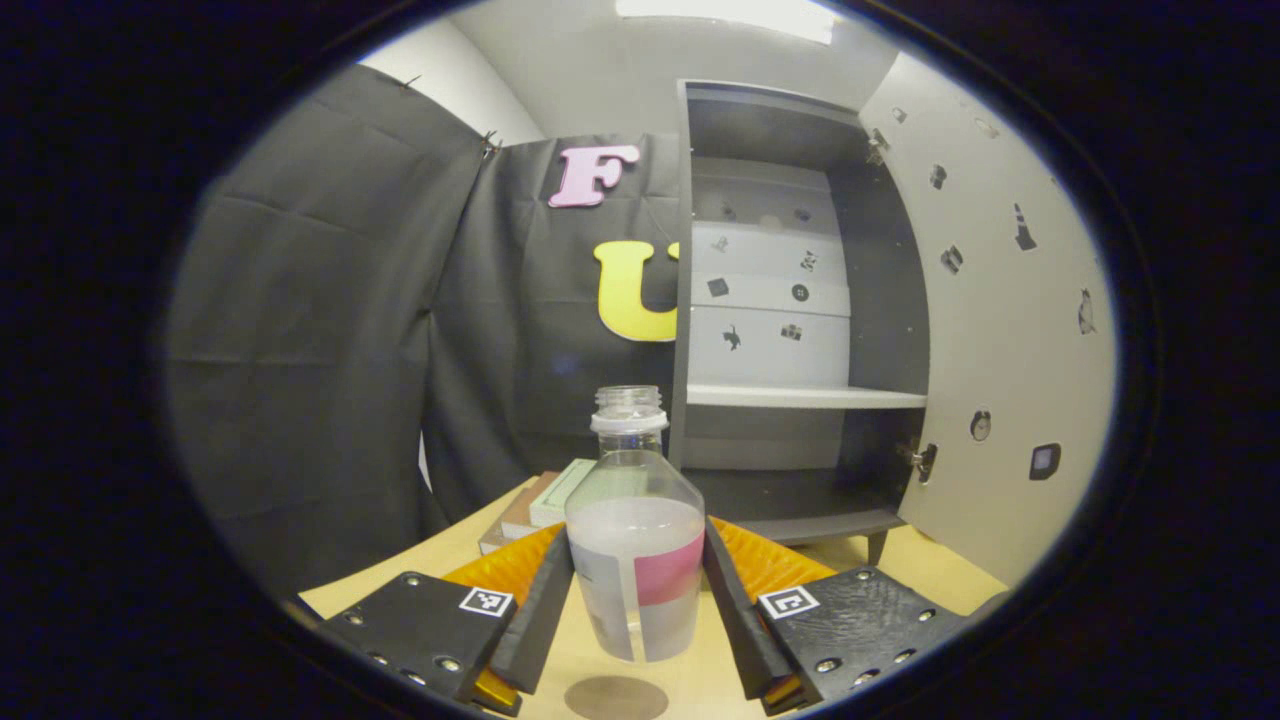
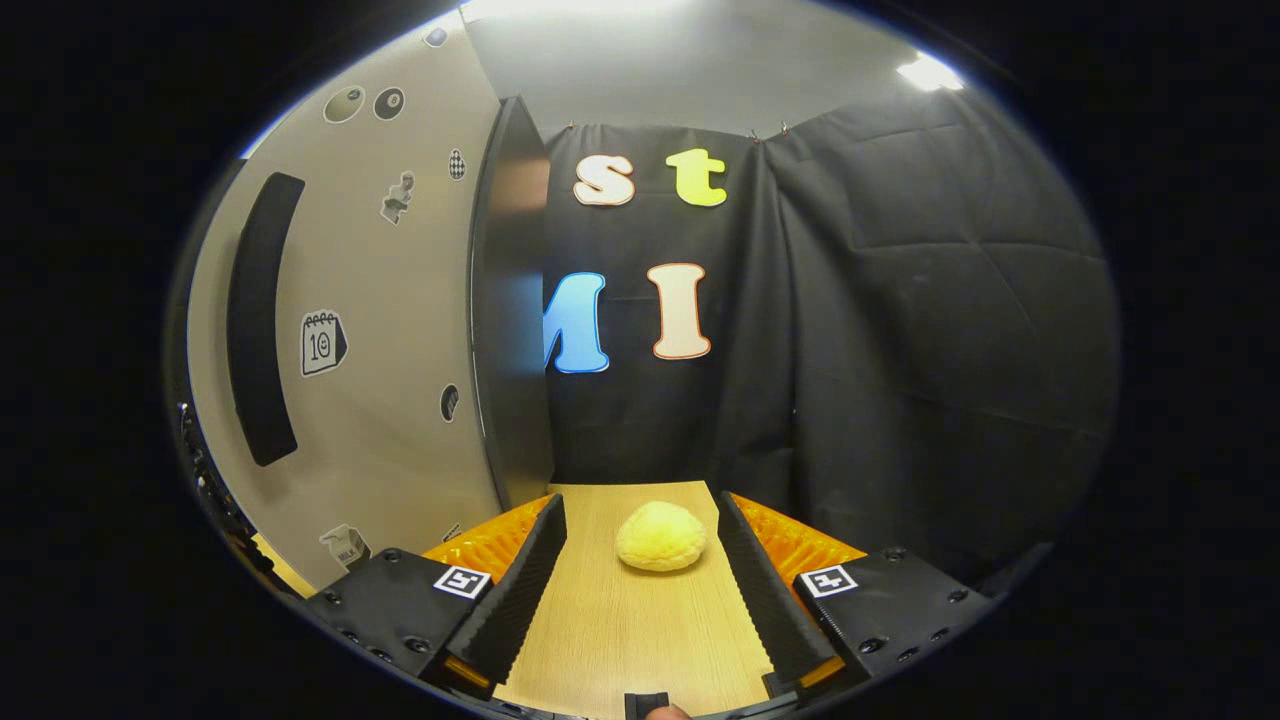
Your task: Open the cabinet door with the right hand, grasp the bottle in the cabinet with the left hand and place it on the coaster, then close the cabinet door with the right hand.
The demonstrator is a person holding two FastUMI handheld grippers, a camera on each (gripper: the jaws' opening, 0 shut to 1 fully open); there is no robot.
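A clear bottle [image 1: 636, 540] with no cap, a pink and white label and pale liquid stands upright between the fingers of my left gripper [image 1: 638, 610], which is shut on its lower body. A round brown coaster [image 1: 615, 697] lies on the wooden table just below and in front of the bottle's base. Behind the bottle, the grey cabinet [image 1: 800, 397] stands with its door [image 1: 1000, 330] swung wide to the right. In the right gripper view, my right gripper [image 2: 640, 600] is open over the table, holding nothing. The door's outer face [image 2: 390, 380] with its black handle [image 2: 262, 320] is to its left.
A stack of books [image 1: 535, 505] lies on the table left of the cabinet. A yellow bun-like lump [image 2: 661, 536] rests on the wooden table [image 2: 620, 640] just ahead of the right gripper's fingers. Black cloth walls close in the back and sides.
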